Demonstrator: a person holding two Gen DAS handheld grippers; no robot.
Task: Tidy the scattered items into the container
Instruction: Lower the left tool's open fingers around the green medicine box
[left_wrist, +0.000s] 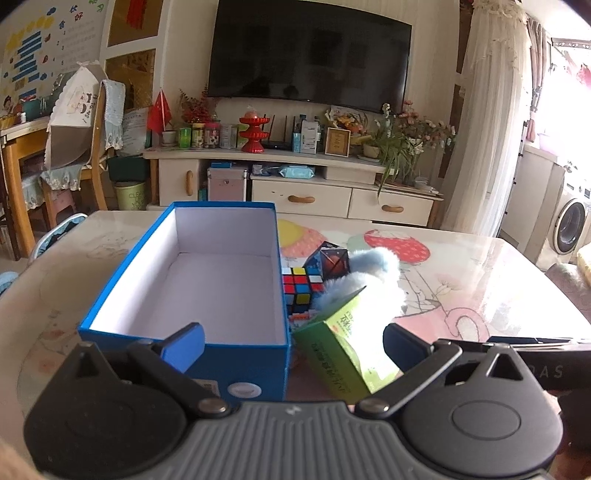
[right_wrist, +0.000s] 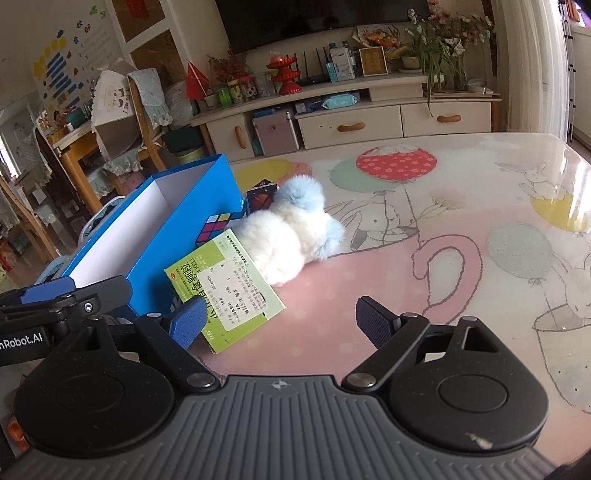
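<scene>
An open blue box (left_wrist: 184, 332) with a white empty inside stands on the table; it also shows in the right wrist view (right_wrist: 192, 225). Right of it lie a green medicine carton (left_wrist: 340, 350) (right_wrist: 229, 288), a colour cube (left_wrist: 299, 290) (right_wrist: 216, 227), a dark patterned cube (left_wrist: 328, 258) (right_wrist: 260, 195) and a white-and-blue plush toy (left_wrist: 373, 284) (right_wrist: 291, 236). My left gripper (left_wrist: 293, 345) is open, its fingers straddling the box's near right corner and the carton. My right gripper (right_wrist: 279, 321) is open just before the carton, holding nothing.
The table (right_wrist: 461, 229) carries a cartoon-print cover, with its right part bare. A TV cabinet (left_wrist: 295, 184) stands beyond the far edge, and chairs (left_wrist: 74, 155) stand at the left. My left gripper's body (right_wrist: 48, 314) lies at the right wrist view's left edge.
</scene>
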